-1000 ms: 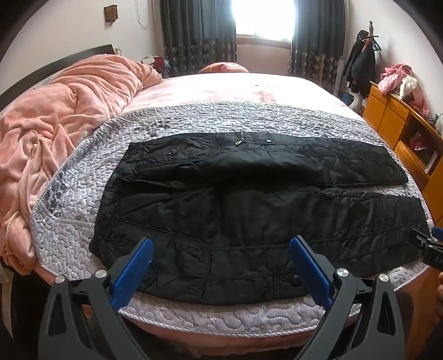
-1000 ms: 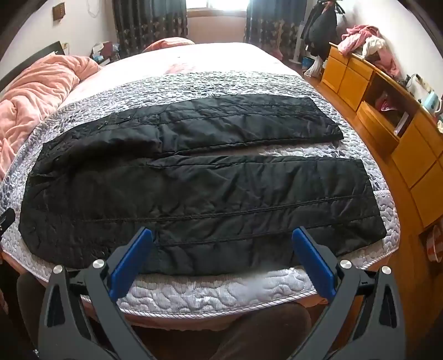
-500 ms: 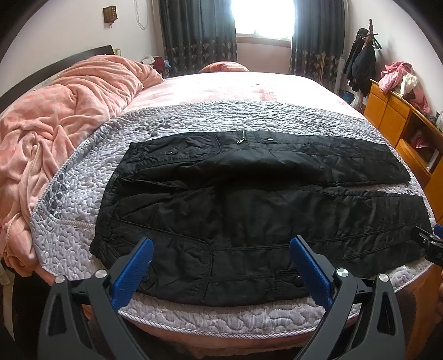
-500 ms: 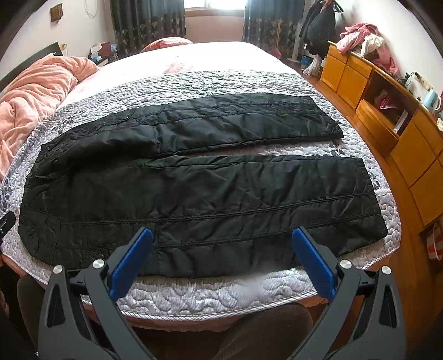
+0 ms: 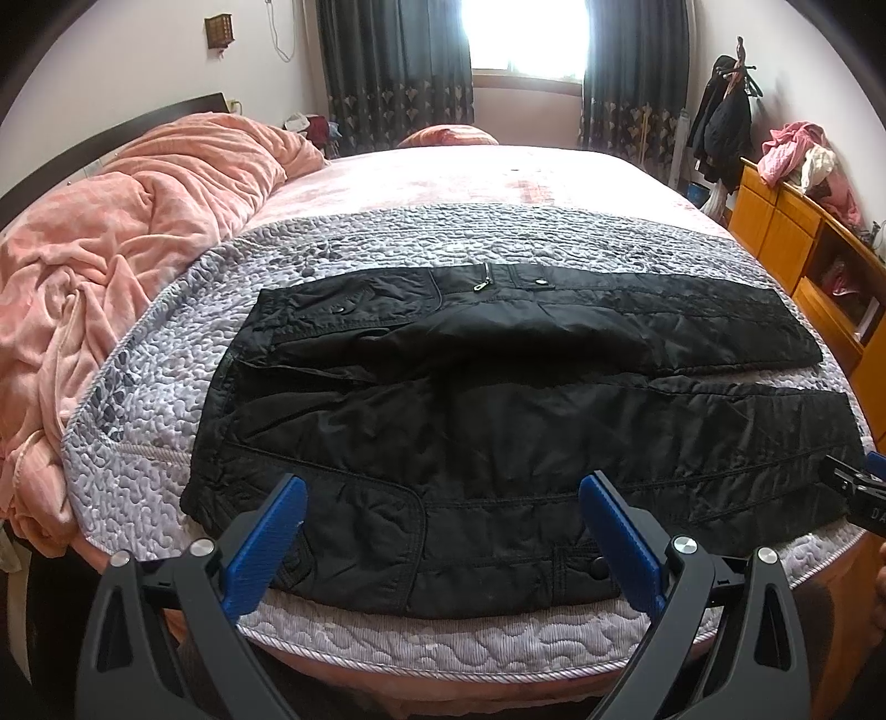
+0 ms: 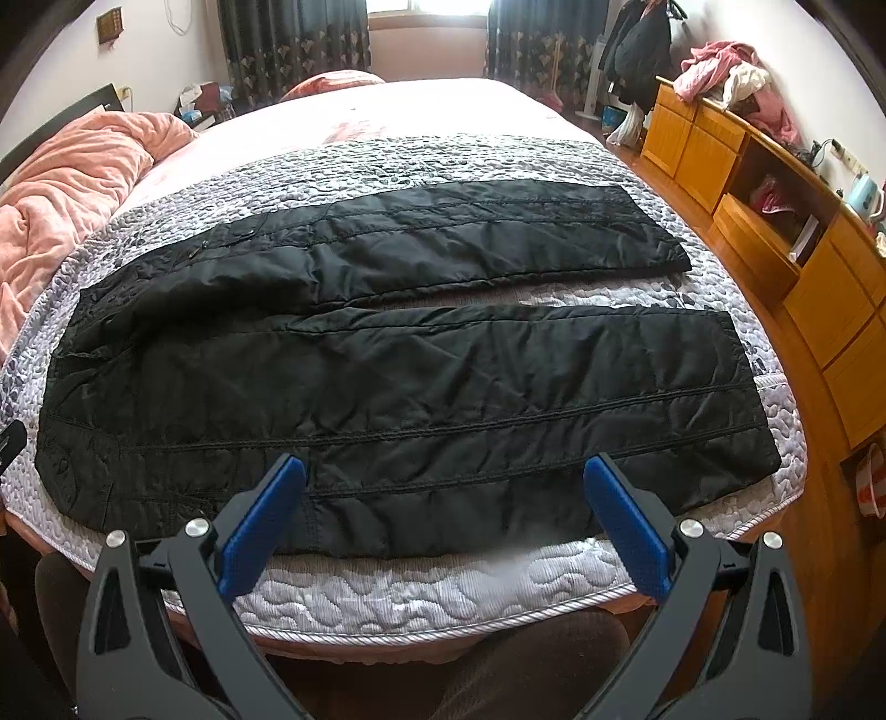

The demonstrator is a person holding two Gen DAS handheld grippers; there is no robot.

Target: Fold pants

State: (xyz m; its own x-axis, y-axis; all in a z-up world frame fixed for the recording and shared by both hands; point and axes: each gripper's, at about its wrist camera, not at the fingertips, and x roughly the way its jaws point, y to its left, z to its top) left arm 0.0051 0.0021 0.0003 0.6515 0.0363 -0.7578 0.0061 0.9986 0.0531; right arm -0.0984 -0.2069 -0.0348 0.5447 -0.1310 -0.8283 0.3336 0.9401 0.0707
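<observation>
My 2 hand-held grippers, left (image 5: 440, 531) and right (image 6: 443, 512), gape wide above the pants (image 6: 387, 387) lying flat on the bed (image 6: 443, 587).

left gripper (image 5: 440, 545) agape, right gripper (image 6: 443, 540) agape — both empty

Black quilted pants (image 5: 498, 432) lie flat, unfolded, legs apart, waist left.

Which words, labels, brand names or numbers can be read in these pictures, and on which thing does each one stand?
"DA": white letters on the right gripper, cut off by the edge of the left wrist view; the rest is out of view.
The black pants show a zipper and snaps, but no readable label.
The wall plaque is too small to read.
</observation>
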